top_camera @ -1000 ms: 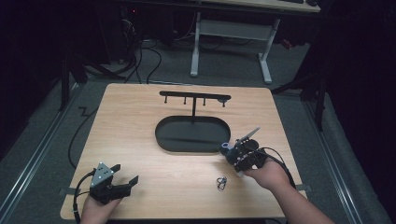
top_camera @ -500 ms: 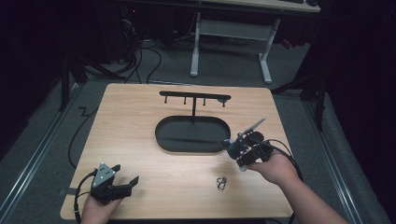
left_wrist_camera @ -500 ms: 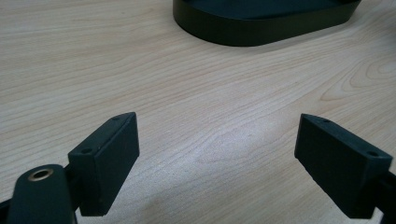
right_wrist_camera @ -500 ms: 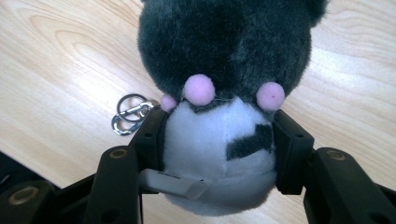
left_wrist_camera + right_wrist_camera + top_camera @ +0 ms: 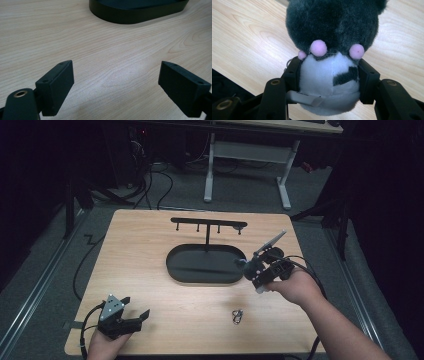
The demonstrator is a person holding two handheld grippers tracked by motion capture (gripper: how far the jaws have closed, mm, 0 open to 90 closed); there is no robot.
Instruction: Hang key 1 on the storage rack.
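Showing plush toy (image 5: 332, 50), dark-furred, white-bellied, pink-dotted

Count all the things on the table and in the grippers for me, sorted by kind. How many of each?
Plush toys: 1, the dark grey and white plush toy held in the right gripper.
Black stands with hooks: 1, the stand.
Metal clips: 1, the small clip lying on the table.
Grippers: 2, counting the left gripper, which is open.
Total: 5.

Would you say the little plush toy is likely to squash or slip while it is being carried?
The plush toy looks soft, so the right gripper fingers probably squash it slightly. Its fuzzy fabric likely resists slipping, and it seems light.
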